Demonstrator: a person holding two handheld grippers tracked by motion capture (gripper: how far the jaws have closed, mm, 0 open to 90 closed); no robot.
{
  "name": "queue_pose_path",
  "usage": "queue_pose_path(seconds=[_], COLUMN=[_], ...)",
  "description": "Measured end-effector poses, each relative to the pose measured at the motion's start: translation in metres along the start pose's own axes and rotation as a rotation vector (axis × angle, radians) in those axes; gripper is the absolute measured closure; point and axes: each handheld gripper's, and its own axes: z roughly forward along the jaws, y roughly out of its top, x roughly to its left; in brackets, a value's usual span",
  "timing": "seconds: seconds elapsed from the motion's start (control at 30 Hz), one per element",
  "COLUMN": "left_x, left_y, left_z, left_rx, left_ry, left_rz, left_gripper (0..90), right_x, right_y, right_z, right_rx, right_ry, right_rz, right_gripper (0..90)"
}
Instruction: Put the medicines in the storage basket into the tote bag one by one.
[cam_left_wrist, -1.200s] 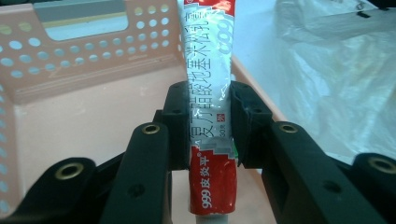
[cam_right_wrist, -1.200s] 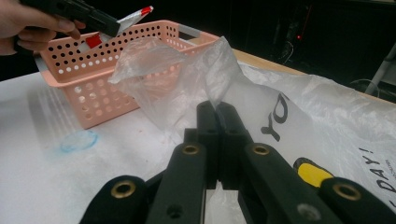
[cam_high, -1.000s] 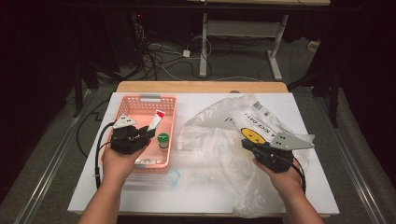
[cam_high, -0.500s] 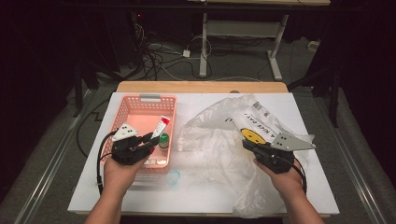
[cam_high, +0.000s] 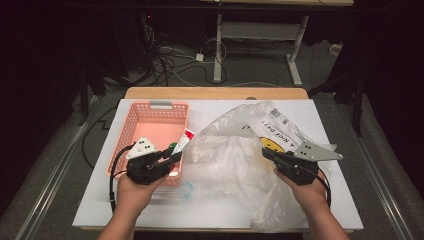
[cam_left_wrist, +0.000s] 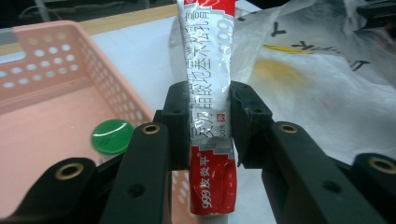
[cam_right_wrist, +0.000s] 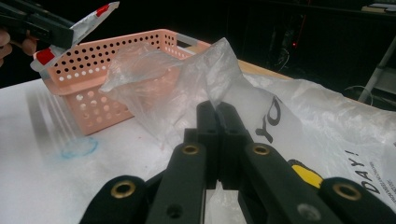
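At the lower left of the high view, the left claw (cam_high: 171, 157) is clamped on a red and white tube (cam_high: 183, 143), holding it over the right edge of the pink basket (cam_high: 150, 120). In the left gripper view the tube (cam_left_wrist: 208, 107) stands upright between the two black pads, with a green cap (cam_left_wrist: 111, 136) lying on the basket (cam_left_wrist: 42, 93) floor at the left. A clear plastic bag (cam_high: 235, 150) spreads across the middle of the white bench (cam_high: 210, 212). At the lower right, the right claw (cam_high: 267, 153) is pinched tight on a fold of the bag (cam_right_wrist: 187, 84), lifting its edge off the bench.
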Motion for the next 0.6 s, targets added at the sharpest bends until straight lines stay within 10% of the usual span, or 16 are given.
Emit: queue_pose_path(seconds=[0.6], left_x=[-0.035], left_y=[-0.008], left_z=[0.032], left_rx=[0.036], left_ry=[-0.107], left_rz=[0.045], left_gripper=[68.3], right_x=[0.001], right_y=[0.0], right_z=[0.0], right_rx=[-0.004], right_ry=[-0.003], right_rz=[-0.009], right_gripper=[90.0])
